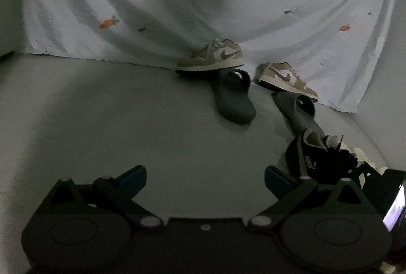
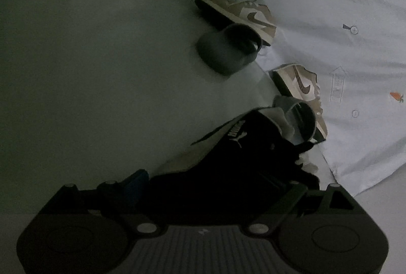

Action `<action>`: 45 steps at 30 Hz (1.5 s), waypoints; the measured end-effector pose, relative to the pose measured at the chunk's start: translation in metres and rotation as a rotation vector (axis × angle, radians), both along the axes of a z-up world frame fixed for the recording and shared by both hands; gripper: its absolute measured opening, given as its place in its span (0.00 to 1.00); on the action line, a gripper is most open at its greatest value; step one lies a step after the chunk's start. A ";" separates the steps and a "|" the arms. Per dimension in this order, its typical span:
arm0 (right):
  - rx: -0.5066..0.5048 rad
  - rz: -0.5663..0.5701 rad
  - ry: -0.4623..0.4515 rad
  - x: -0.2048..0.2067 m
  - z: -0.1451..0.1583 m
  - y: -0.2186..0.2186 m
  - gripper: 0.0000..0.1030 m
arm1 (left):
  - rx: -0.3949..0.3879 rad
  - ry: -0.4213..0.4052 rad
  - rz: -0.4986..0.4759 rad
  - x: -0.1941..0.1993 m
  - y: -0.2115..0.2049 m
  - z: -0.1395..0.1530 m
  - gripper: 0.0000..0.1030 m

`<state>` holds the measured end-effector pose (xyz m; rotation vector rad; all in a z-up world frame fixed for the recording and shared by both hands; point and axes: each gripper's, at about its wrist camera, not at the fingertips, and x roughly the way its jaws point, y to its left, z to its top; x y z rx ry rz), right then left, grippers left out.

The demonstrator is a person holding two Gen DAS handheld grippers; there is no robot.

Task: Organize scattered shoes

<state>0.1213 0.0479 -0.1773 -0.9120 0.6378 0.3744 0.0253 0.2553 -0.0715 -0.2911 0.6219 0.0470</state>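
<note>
**Shoes lie loose on the grey floor, black sneaker between the right tool's fingers**

Shoes sit in a loose cluster ahead of both tools, close to a pale hanging sheet printed with small orange carrots. A black suede sneaker with white lettering on its side lies directly between the fingers of the right tool. That tool's fingers stand wide apart, and the dim light hides whether the pads touch the shoe. Just beyond this sneaker, a dark grey rubber slide sandal rests against a tan and white leather sneaker with a brown swoosh. Farther ahead and to the left, a second dark grey slide lies with its far end under another tan and white sneaker at the sheet's hem.

The left tool hovers over bare grey floor, its fingers spread wide with nothing between them. The black sneaker lies just to its right.
</note>
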 end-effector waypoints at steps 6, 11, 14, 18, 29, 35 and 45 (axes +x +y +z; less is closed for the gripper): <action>0.181 -0.043 0.093 0.011 0.028 -0.016 0.90 | -0.005 0.019 -0.030 0.022 -0.008 -0.006 0.98; 0.585 -0.195 0.137 0.030 0.075 -0.056 0.93 | -0.005 0.037 -0.059 0.047 -0.010 -0.009 0.98; 0.787 -0.273 0.093 0.050 0.098 -0.073 1.00 | -0.001 0.032 -0.104 0.078 -0.011 -0.010 0.98; 0.822 -0.377 -0.095 0.079 0.108 -0.070 1.00 | -0.002 0.029 -0.142 0.120 -0.012 -0.010 0.97; 0.920 -0.560 -0.029 0.169 0.078 -0.058 1.00 | 0.106 0.021 -0.196 0.298 -0.015 -0.033 0.75; 0.927 -0.589 0.068 0.175 0.053 -0.044 1.00 | 0.114 0.077 -0.184 0.389 -0.014 -0.072 0.41; 0.857 -0.499 0.050 0.161 0.059 -0.033 1.00 | 0.067 0.022 -0.007 0.383 -0.002 -0.086 0.13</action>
